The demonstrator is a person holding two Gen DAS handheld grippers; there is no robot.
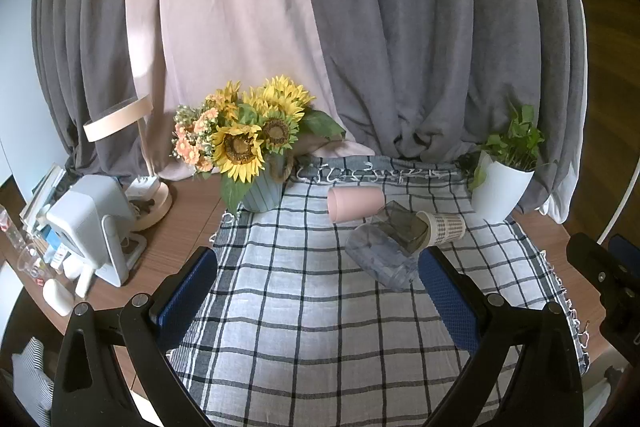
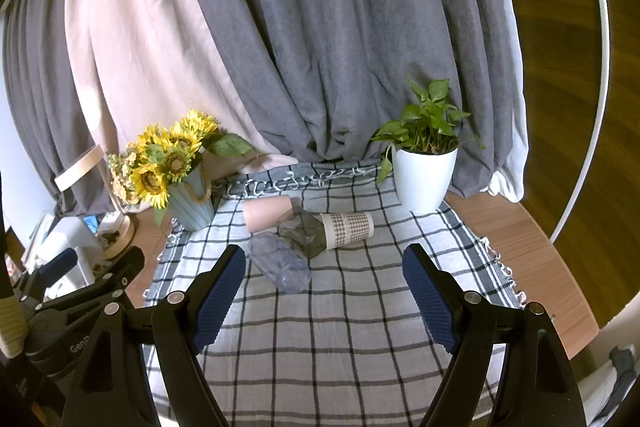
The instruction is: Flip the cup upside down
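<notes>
Both grippers (image 1: 316,291) (image 2: 324,287) are hanging wide open, empty; four tipped cups (image 2: 348,229) are lying ahead, awaiting flipping.

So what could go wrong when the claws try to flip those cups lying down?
1. The four cups lie bunched together: pink cup, dark glass, clear glass and checked paper cup. Grabbing one may roll its neighbours.
2. The glasses look slippery and might slide out.
3. The cloth could bunch up under a claw.
</notes>
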